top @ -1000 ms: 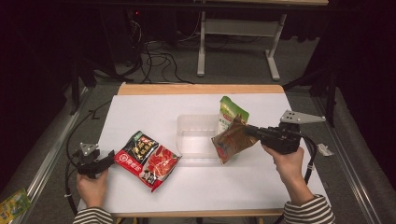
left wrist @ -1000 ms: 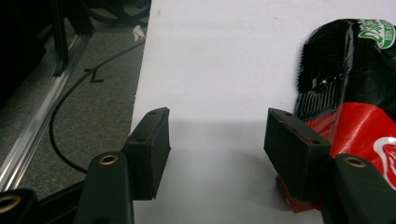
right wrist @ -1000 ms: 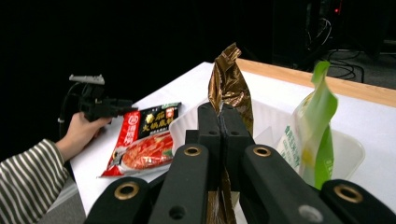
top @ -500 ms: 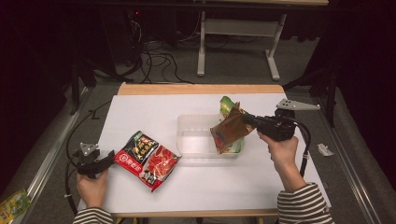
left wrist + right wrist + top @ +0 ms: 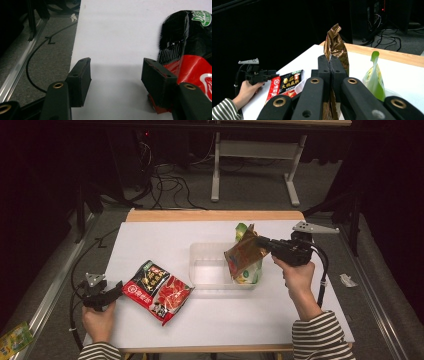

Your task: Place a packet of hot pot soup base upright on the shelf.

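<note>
Judged from how things lie, the work is packing pouches into the clear bin [image 5: 215, 270] at mid-table, and it looks roughly half done. Nearest the person, left of the bin, the red pouch [image 5: 157, 291] lies flat on the table [image 5: 165, 240], not yet packed. The left gripper [image 5: 114, 291] rests just beside its left edge, jaws wide apart and holding nothing; one pad [image 5: 160, 83] stands at the pouch's edge. Over the bin's right end, the right gripper [image 5: 261, 241] is clamped tight on the brown pouch [image 5: 245, 254], holding it above the bin, not yet released. The green pouch [image 5: 250, 272] stands already inside the bin, behind the brown one.
</note>
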